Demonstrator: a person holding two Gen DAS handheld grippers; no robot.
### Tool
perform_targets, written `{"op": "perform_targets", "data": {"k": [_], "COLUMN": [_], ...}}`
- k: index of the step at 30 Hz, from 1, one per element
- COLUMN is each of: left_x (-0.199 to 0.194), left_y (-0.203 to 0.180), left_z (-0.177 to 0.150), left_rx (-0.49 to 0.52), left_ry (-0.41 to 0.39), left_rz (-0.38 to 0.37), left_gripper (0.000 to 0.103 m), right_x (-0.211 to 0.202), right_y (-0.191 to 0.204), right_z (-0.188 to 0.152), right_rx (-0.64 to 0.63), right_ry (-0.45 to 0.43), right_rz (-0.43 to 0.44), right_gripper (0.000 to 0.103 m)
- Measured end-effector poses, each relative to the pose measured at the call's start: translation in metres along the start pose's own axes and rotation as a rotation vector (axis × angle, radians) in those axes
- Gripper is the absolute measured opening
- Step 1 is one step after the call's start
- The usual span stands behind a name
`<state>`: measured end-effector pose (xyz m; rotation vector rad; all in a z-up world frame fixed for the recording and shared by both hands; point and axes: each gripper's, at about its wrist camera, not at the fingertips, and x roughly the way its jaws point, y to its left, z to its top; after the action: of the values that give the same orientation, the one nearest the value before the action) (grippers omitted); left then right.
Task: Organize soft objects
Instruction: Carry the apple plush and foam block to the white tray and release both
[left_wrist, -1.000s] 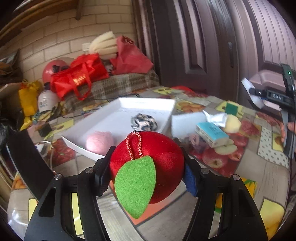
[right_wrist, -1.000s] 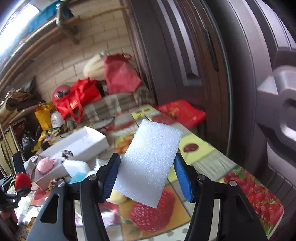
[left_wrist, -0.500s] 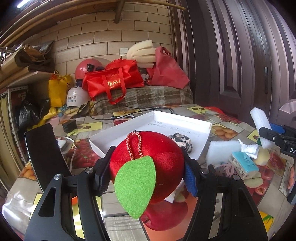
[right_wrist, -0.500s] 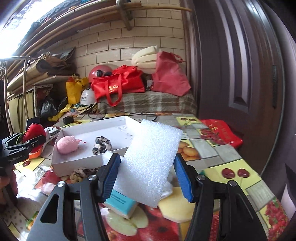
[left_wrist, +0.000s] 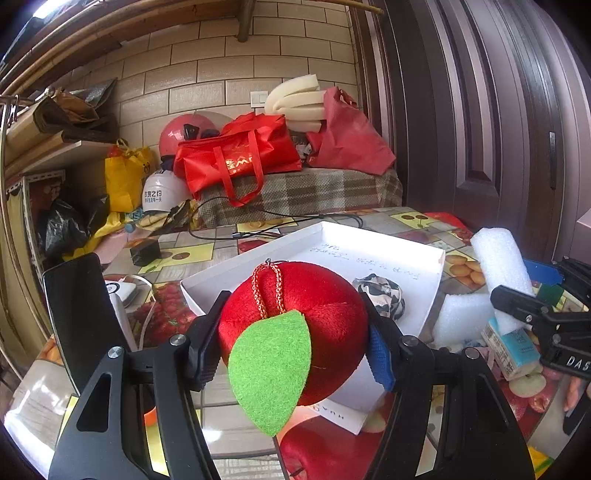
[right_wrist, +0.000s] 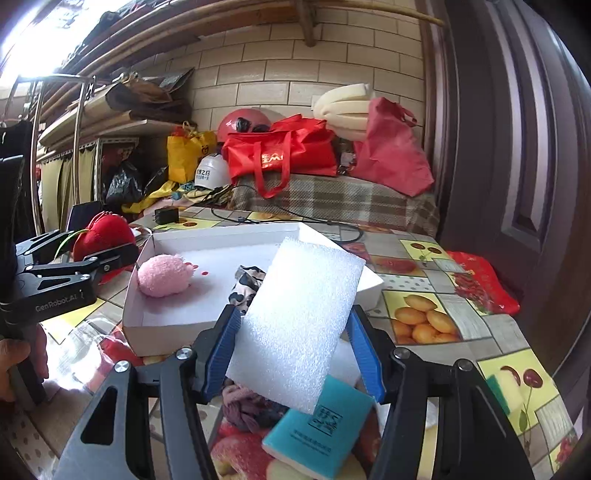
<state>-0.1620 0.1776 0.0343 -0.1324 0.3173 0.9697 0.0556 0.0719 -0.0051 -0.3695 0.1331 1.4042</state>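
My left gripper (left_wrist: 291, 341) is shut on a red plush apple (left_wrist: 295, 328) with a green felt leaf, held just in front of the near edge of the white tray (left_wrist: 417, 243). My right gripper (right_wrist: 291, 349) is shut on a white foam block (right_wrist: 299, 321), held over the table at the tray's right front. The tray (right_wrist: 166, 236) holds a pink plush toy (right_wrist: 164, 275) and a black-and-white scrunchie (right_wrist: 245, 282). The apple and left gripper also show in the right wrist view (right_wrist: 101, 236).
A teal packet (right_wrist: 321, 435), a dark scrunchie (right_wrist: 245, 406) and another foam piece (left_wrist: 458, 321) lie on the fruit-pattern tablecloth (right_wrist: 424, 321). A black phone (left_wrist: 79, 306) stands at the left. Red bags (left_wrist: 236, 162) and helmets sit on a bench behind. A dark door (left_wrist: 498, 129) is on the right.
Both grippers have moved with their loads; the views have levelled out to face the tray and back wall. The apple now sits at the tray's near edge, the foam block nearer the tray.
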Motion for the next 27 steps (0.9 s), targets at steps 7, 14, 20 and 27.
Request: {"op": "perform_targets", "data": {"k": [7, 14, 20, 27], "left_x": [0.023, 0.042, 0.057, 0.074], "left_y": [0.008, 0.013, 0.018, 0.02], "left_z": [0.006, 0.011, 0.016, 0.021], "left_rx": [-0.041, -0.057, -0.074, -0.061], "left_ry": [0.016, 0.013, 0.026, 0.04], "left_rz": [0.038, 0.063, 0.071, 0.074], "left_gripper": [0.066, 0.066, 0.066, 0.066], "right_x": [0.023, 0.043, 0.061, 0.08], "right_y": [0.015, 0.027, 0.033, 0.04], "right_z": [0.01, 0.021, 0.028, 0.035], "right_rx": [-0.018, -0.002, 0.007, -0.002], "right_ry": [0.004, -0.005, -0.001, 0.021], "right_rz": [0.017, 0.035, 0.051, 0.052], "right_gripper": [0.06, 0.061, 0.061, 0.061]}}
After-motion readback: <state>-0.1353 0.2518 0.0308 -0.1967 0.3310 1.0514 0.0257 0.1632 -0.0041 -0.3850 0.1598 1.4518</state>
